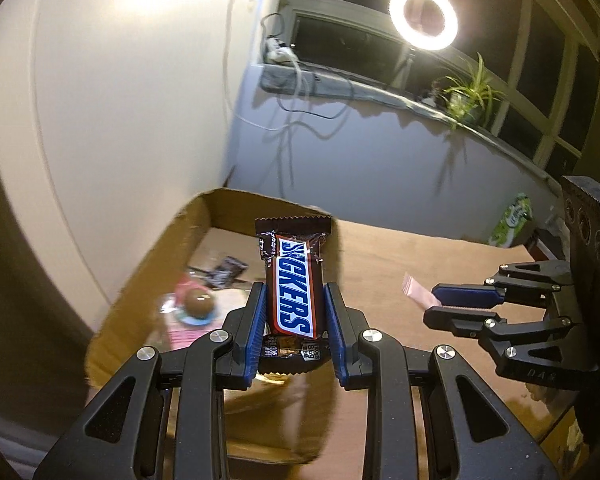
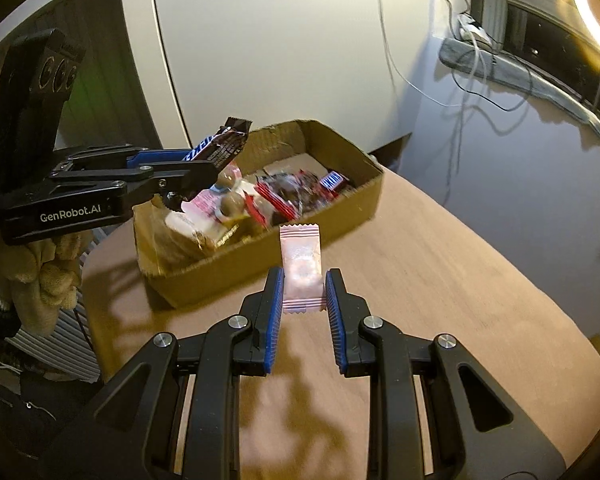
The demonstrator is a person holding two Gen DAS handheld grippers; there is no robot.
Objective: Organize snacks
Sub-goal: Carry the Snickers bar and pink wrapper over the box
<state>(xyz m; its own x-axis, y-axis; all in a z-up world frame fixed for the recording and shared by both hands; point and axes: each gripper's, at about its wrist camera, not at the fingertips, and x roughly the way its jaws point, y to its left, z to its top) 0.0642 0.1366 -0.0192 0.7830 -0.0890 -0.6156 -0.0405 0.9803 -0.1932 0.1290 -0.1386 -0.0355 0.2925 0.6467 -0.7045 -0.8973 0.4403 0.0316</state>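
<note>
Left wrist | left gripper (image 1: 296, 304) clamps Snickers bar (image 1: 294, 288) above box (image 1: 140, 280) | right gripper (image 2: 302, 294) clamps pink sachet (image 2: 301, 268)

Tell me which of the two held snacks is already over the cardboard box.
The Snickers bar in the left gripper; the pink candy packet in the right gripper is short of the cardboard box.
</note>
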